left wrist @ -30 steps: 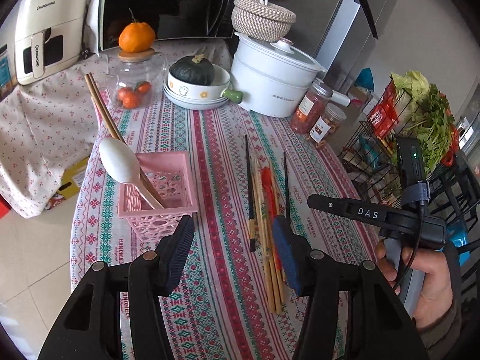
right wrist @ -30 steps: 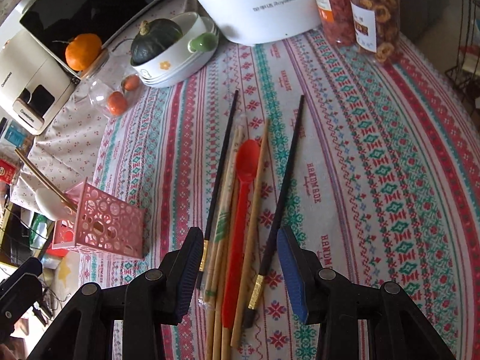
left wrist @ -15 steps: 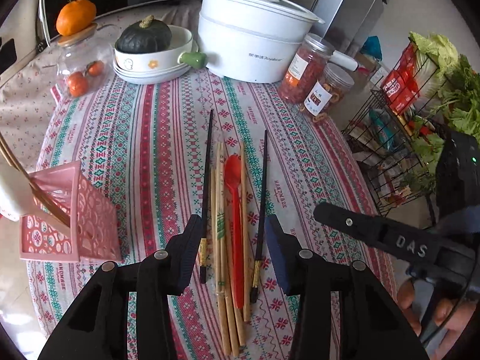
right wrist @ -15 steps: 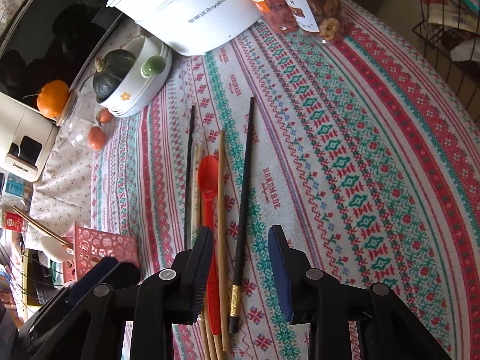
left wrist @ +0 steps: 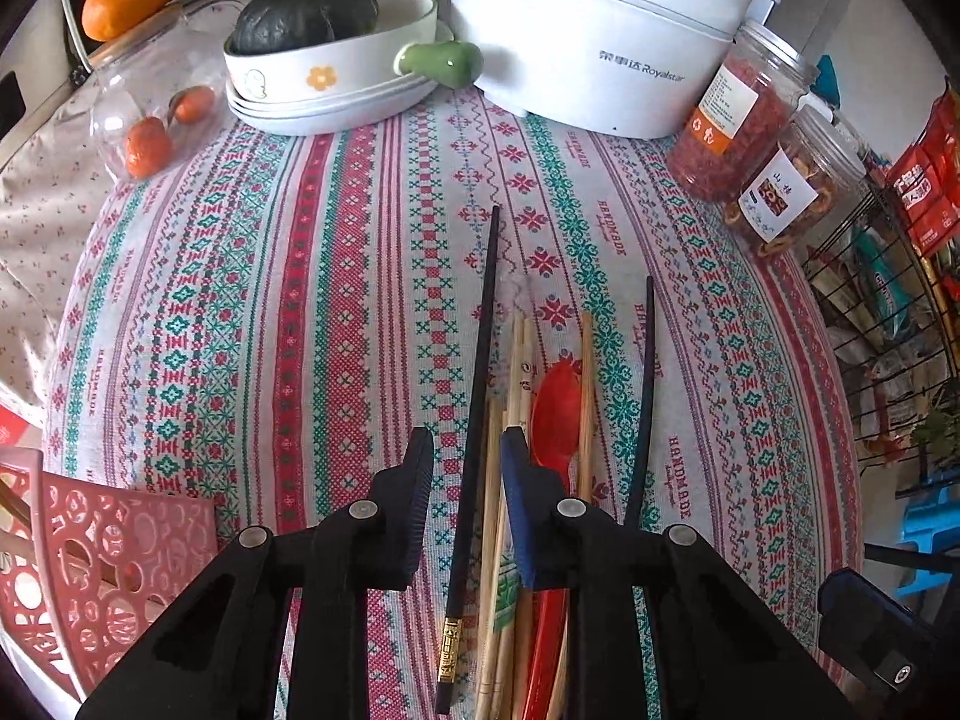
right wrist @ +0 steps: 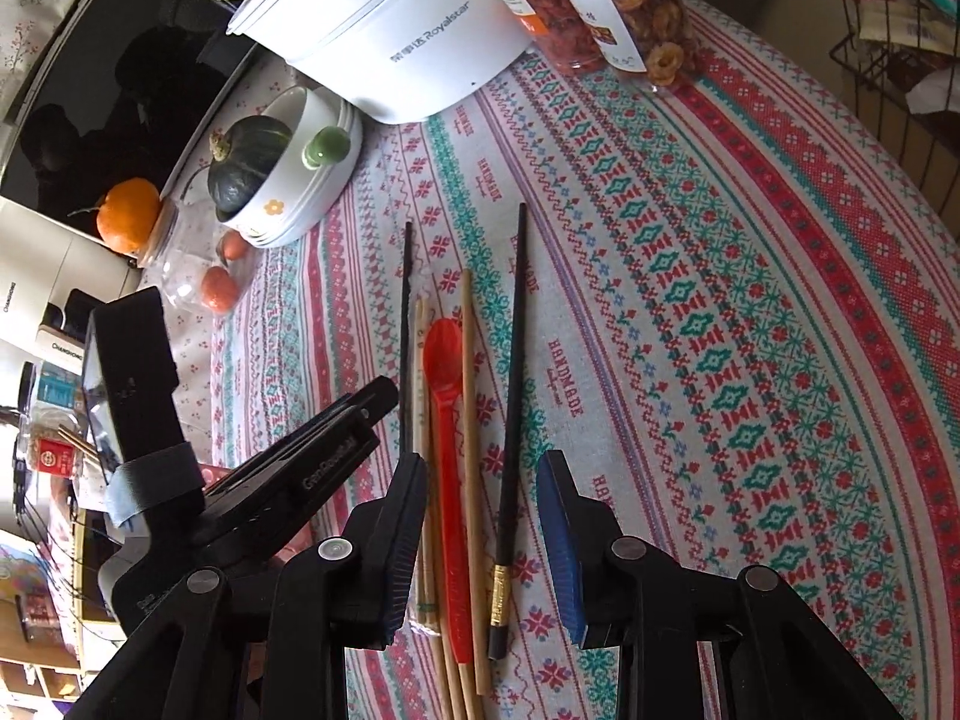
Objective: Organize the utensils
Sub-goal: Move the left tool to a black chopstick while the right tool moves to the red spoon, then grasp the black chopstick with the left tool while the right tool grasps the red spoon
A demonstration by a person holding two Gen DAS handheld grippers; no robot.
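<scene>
A row of utensils lies on the patterned tablecloth: two black chopsticks, several wooden chopsticks and a red plastic spoon [left wrist: 555,414]. My left gripper [left wrist: 467,450] is open and low over the cloth, its jaws on either side of the left black chopstick [left wrist: 477,396]. My right gripper [right wrist: 483,480] is open, its jaws on either side of the right black chopstick [right wrist: 510,372], a wooden chopstick [right wrist: 471,396] and the red spoon [right wrist: 444,372]. The left gripper's body [right wrist: 288,480] shows at the left of the right wrist view.
A pink perforated basket [left wrist: 102,558] stands at the near left. At the back are a white electric pot [left wrist: 594,30], a bowl with a dark squash [left wrist: 324,54], a glass jar [left wrist: 156,108] and two snack jars [left wrist: 756,144]. A wire rack [left wrist: 900,324] stands to the right.
Both grippers have dropped lower and moved forward over the utensil row. The left jaws have narrowed around the left black chopstick. The pink basket has slid to the left edge of view.
</scene>
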